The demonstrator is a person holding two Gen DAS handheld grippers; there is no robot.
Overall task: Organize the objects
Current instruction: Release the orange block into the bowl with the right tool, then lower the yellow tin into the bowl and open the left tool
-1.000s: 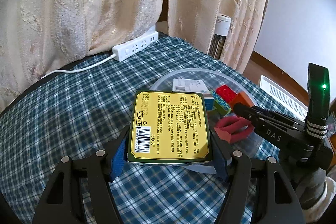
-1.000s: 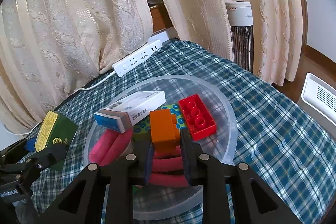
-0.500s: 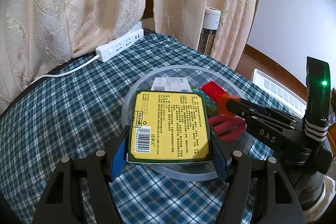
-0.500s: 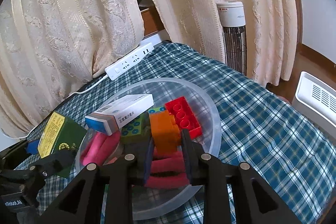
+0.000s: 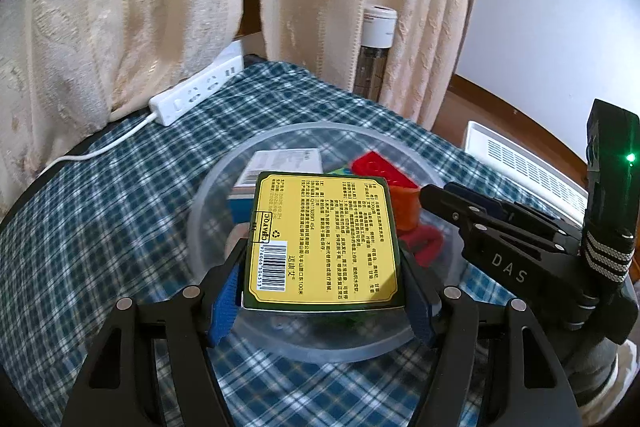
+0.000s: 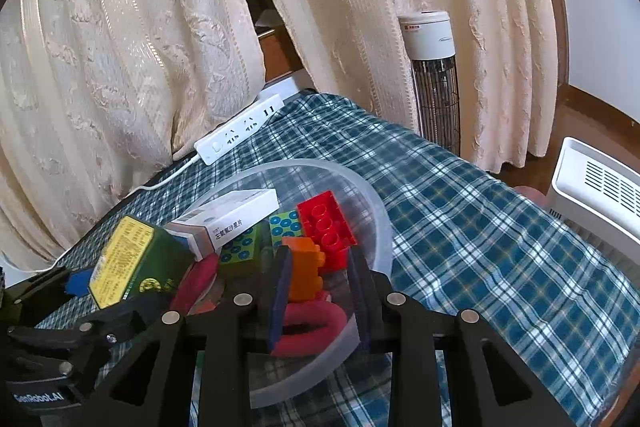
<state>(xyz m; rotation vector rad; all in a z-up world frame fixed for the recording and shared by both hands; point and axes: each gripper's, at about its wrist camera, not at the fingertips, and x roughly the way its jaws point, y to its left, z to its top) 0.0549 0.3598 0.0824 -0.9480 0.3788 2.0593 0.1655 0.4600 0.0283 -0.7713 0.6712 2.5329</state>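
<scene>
My left gripper (image 5: 324, 291) is shut on a green box with a yellow label (image 5: 324, 239), held flat above the near half of a clear plastic bowl (image 5: 320, 127). In the right wrist view, my right gripper (image 6: 318, 267) hangs over the bowl's rim (image 6: 376, 211). Its jaws stand a little apart around an orange brick (image 6: 306, 267), with a gap at the right pad. The brick rests on a pink looped thing (image 6: 312, 323). A red brick (image 6: 326, 227), a green dotted brick (image 6: 240, 247) and a white medicine box (image 6: 228, 215) also lie in the bowl.
The bowl stands on a table with a blue checked cloth (image 6: 480, 227). A white power strip (image 6: 240, 135) lies at the table's back by cream curtains. Beyond the right edge stand a tower heater (image 6: 434, 83) and a white appliance (image 6: 600, 187).
My left gripper has carried the green box from beside the bowl to over it. The right gripper's jaws have parted from the orange brick, which now lies in the bowl.
</scene>
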